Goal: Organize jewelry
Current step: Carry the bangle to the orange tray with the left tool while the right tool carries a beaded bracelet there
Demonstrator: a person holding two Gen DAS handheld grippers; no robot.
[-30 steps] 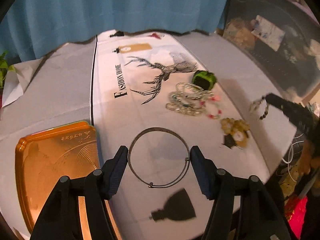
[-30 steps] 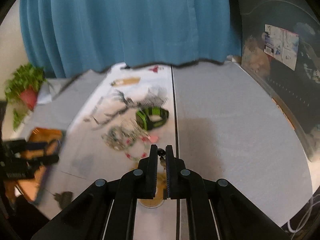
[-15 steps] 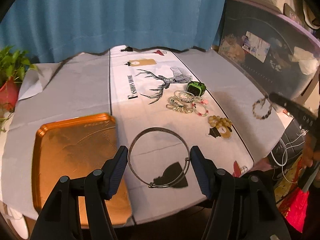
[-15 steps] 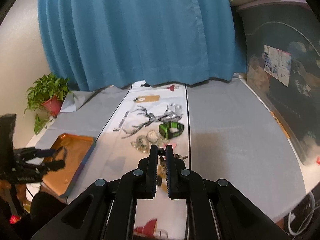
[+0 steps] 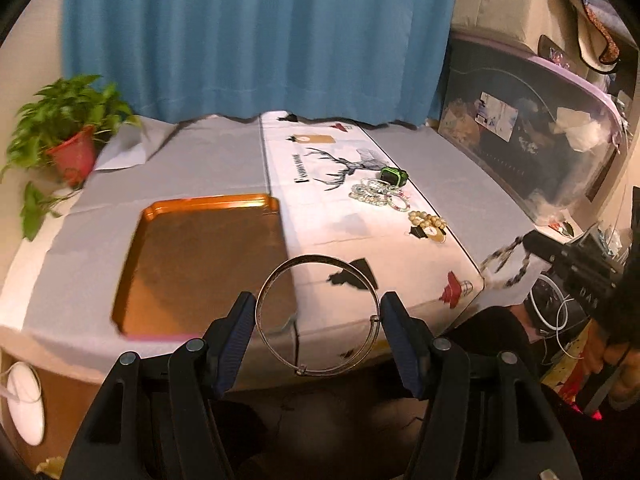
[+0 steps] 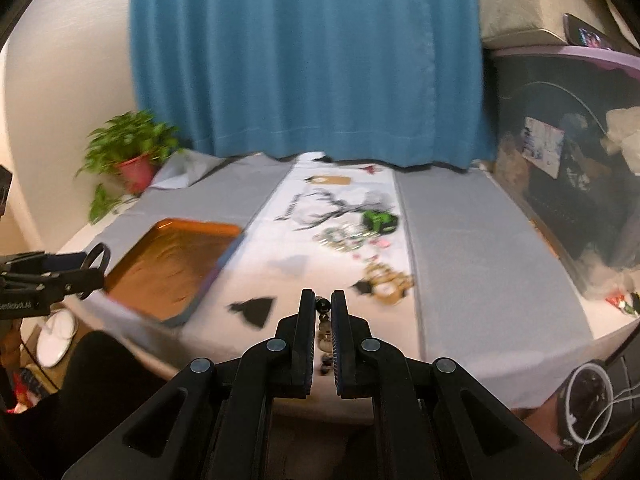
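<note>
My left gripper (image 5: 317,308) is shut on a large thin metal bangle (image 5: 280,276), held in the air over the table's near edge, right of the orange tray (image 5: 200,248). My right gripper (image 6: 322,304) is shut on a dark beaded bracelet (image 6: 323,307) that hangs between the fingers; it also shows in the left wrist view (image 5: 504,258). On the white runner lie a green watch (image 6: 379,220), several pale bead bracelets (image 6: 340,238) and a yellow bead bracelet (image 6: 386,276).
A grey cloth covers the table (image 6: 472,248), with a blue curtain behind. A potted plant (image 5: 68,148) stands at the far left corner. A dark storage bin (image 5: 520,140) lines the right side. Cables (image 6: 588,404) lie on the floor.
Both grippers have pulled back and up from the table, each carrying its piece. The tray and the whole table now show; the left gripper has shifted toward the tray side.
</note>
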